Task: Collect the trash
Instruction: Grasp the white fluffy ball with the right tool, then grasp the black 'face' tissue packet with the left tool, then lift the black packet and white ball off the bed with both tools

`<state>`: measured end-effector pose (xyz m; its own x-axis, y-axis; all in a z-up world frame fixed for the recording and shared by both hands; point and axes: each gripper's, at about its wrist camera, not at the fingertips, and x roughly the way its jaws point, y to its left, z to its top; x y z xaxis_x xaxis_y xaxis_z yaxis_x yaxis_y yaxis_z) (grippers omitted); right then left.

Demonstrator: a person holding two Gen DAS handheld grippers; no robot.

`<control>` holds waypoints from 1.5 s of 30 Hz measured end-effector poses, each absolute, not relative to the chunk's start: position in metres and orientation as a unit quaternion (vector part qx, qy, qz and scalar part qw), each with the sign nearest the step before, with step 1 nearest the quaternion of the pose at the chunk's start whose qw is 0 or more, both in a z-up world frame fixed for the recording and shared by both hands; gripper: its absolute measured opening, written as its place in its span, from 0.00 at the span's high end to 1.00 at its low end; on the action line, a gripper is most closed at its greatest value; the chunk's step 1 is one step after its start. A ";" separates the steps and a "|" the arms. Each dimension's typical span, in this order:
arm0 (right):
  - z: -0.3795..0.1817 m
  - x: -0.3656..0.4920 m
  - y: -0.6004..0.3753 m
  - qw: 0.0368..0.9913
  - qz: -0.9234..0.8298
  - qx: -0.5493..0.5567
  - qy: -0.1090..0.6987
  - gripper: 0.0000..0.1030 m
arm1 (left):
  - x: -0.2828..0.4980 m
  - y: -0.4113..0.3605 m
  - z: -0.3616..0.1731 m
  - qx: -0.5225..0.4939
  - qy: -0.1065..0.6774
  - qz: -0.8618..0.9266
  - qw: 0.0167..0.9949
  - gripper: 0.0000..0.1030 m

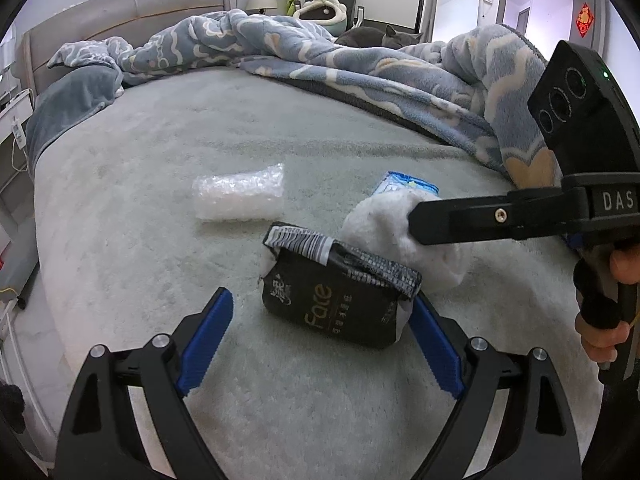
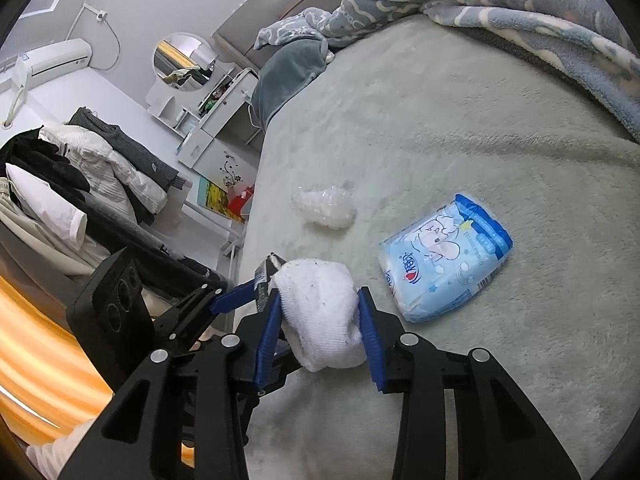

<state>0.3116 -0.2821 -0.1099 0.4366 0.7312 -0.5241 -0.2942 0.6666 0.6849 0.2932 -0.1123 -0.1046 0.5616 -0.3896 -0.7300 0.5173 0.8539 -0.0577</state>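
Observation:
On the pale green bed cover lie a black tissue pack marked "Face" (image 1: 340,300), a clear crumpled plastic wrap (image 1: 239,193) (image 2: 325,208), a light blue tissue pack (image 2: 446,256) (image 1: 404,186) and a white fluffy sock-like bundle (image 2: 320,312) (image 1: 384,232). My left gripper (image 1: 320,340) is open, its blue fingers on either side of the black pack's near end, not pressing it. My right gripper (image 2: 320,320) is shut on the white bundle, both blue pads squeezing its sides. The black pack is mostly hidden behind the bundle in the right wrist view.
A rumpled blue patterned blanket (image 1: 360,64) covers the far and right side of the bed, with a grey cat (image 1: 380,38) behind it. Left of the bed stand a white vanity (image 2: 216,120) and a heap of clothes (image 2: 80,184). A person's hand (image 1: 612,320) holds the right gripper's handle.

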 end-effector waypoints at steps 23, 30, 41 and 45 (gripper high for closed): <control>-0.101 0.310 -0.290 0.813 0.314 0.279 0.403 0.62 | 0.302 -0.126 -0.111 0.101 0.398 -0.278 0.869 0.35; -0.086 0.304 -0.294 0.822 0.322 0.272 0.383 0.62 | 0.295 -0.121 -0.100 0.100 0.395 -0.261 0.875 0.36; -0.061 0.292 -0.293 0.830 0.336 0.255 0.365 0.62 | 0.271 -0.101 -0.076 0.056 0.381 -0.214 0.898 0.36; -0.053 0.287 -0.289 0.832 0.340 0.240 0.367 0.62 | 0.259 -0.097 -0.074 0.049 0.381 -0.198 0.902 0.36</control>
<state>0.2868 -0.2889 -0.0526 0.5006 0.7413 -0.4471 -0.3891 0.6540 0.6487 0.2586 -0.0969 -0.0745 0.6304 -0.3197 -0.7074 0.3949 0.9166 -0.0623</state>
